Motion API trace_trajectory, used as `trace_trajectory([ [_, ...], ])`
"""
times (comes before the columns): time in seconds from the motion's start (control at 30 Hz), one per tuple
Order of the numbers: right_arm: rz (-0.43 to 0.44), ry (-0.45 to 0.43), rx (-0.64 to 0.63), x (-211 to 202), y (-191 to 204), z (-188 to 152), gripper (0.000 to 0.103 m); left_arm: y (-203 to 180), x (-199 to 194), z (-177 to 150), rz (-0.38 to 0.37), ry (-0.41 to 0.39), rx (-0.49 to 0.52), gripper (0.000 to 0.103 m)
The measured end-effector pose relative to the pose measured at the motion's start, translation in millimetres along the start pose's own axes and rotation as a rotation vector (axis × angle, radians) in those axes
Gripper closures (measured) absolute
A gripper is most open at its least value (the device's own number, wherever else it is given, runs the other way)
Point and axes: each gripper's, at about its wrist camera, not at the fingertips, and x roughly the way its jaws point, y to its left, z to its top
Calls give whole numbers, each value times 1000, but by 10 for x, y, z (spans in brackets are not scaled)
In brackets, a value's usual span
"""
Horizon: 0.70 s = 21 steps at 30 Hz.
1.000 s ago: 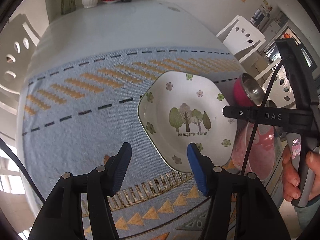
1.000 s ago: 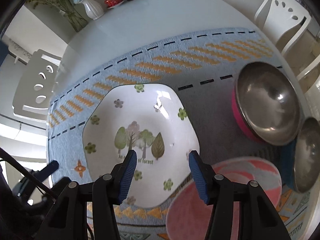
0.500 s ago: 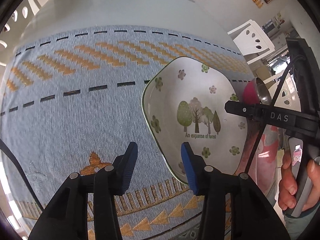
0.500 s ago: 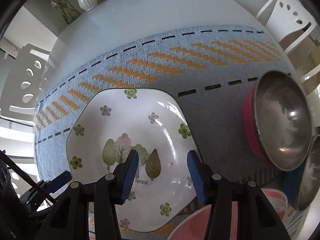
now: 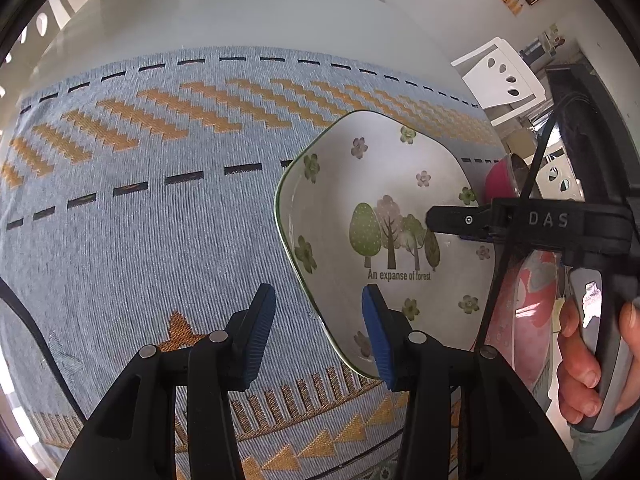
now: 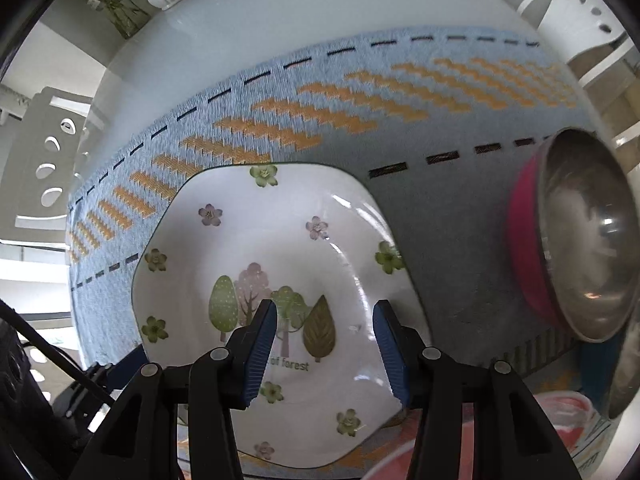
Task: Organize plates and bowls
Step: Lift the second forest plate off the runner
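We hover over forest plate [image 6: 280,248], left gripper [image 5: 318,330] and right gripper [image 6: 324,350] both parted, empty; glazed ceramic, stiff, slick, breakable — we'd pinch rim

plate [image 5: 384,208]: "An expanse of forest" | right claw [image 5: 440,222]: "DAS"

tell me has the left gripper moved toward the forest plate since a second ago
Yes. The left gripper has come down toward the cloth, and its jaws now straddle the near rim of the forest plate.
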Motion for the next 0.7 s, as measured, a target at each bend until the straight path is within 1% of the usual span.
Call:
trace_trajectory([
  [0.07, 70, 28, 17, 43, -15, 15, 55, 21, -10, 1, -4, -4, -1, 62],
  [0.13, 111, 57, 25, 87, 1, 17, 55, 60, -26, 0, -2, -11, -6, 62],
  [0.23, 128, 62, 17, 120, 51, -3, 55, 111, -53, 0, -5, -18, -19, 62],
  [0.27, 136, 59, 17, 105, 56, -19, 57, 125, -69, -2, -6, -22, -21, 62],
  [0.33, 152, 29, 10, 7, 85, -30, 57, 148, -100, 4, -7, -33, -22, 62],
  [0.37, 134, 2, -1, -78, 91, -31, 57, 157, -106, 10, -7, -36, -24, 62],
  [0.47, 30, -55, -26, -312, 50, 27, 57, 164, -101, 58, -17, -45, -37, 62],
  [0.5, -9, -55, -27, -361, 10, 59, 57, 161, -95, 74, -24, -46, -41, 62],
  [0.57, -47, -52, -14, -410, -83, 98, 57, 138, -78, 101, -36, -49, -39, 62],
  [0.7, -71, 20, 23, -267, -253, 160, 57, 75, -28, 111, -37, -42, -20, 62],
])
